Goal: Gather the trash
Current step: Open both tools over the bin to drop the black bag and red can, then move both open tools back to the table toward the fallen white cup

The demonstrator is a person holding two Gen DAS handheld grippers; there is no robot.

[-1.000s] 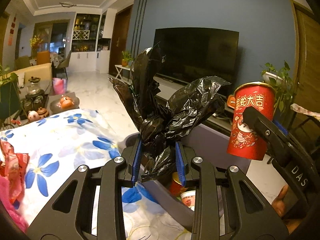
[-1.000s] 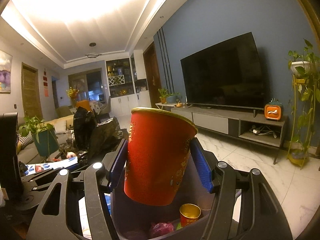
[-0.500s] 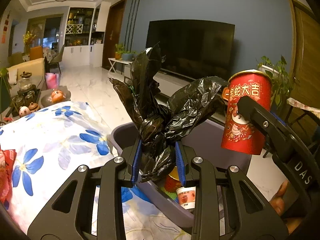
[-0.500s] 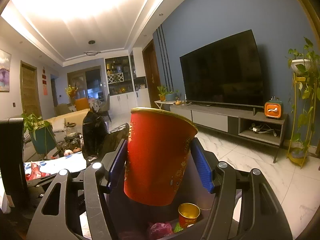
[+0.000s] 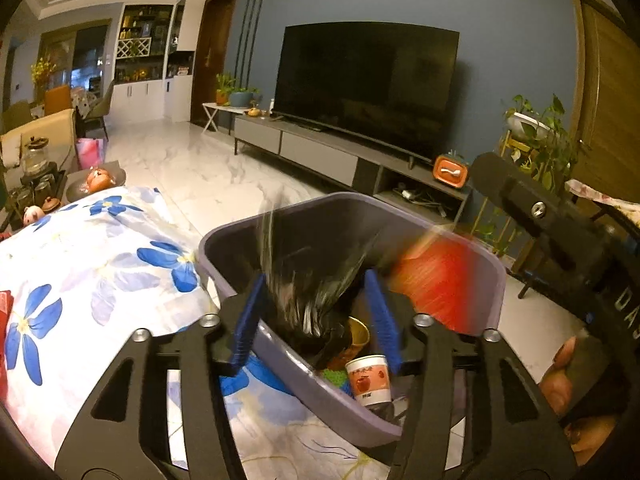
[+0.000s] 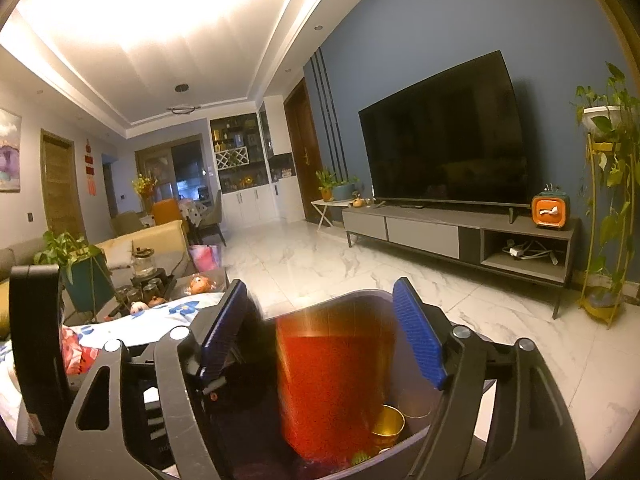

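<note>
A purple bin (image 5: 224, 236) stands at the edge of the flowered tabletop. My left gripper (image 5: 314, 280) hangs over it with its jaws opening. A black plastic bag (image 5: 308, 308) streaks downward between the blue pads, blurred and free of them. Beside it a red paper cup (image 5: 436, 280) falls into the bin. In the right wrist view that red cup (image 6: 328, 376) drops, blurred, between the pads of my right gripper (image 6: 320, 286), whose jaws are opening too. A gold cup (image 5: 358, 336) and a white printed cup (image 5: 368, 380) lie in the bin.
A flowered cloth (image 5: 100, 260) covers the table left of the bin, with a red wrapper (image 5: 4, 320) at its left edge. A person's hand (image 5: 568, 380) holds the right gripper. Beyond are marble floor, a TV stand (image 6: 460, 236) and a plant stand (image 6: 608, 220).
Both pairs of jaws have widened. The black bag and the red cup, held above the bin before, now fall blurred into it. The left gripper has dipped toward the bin.
</note>
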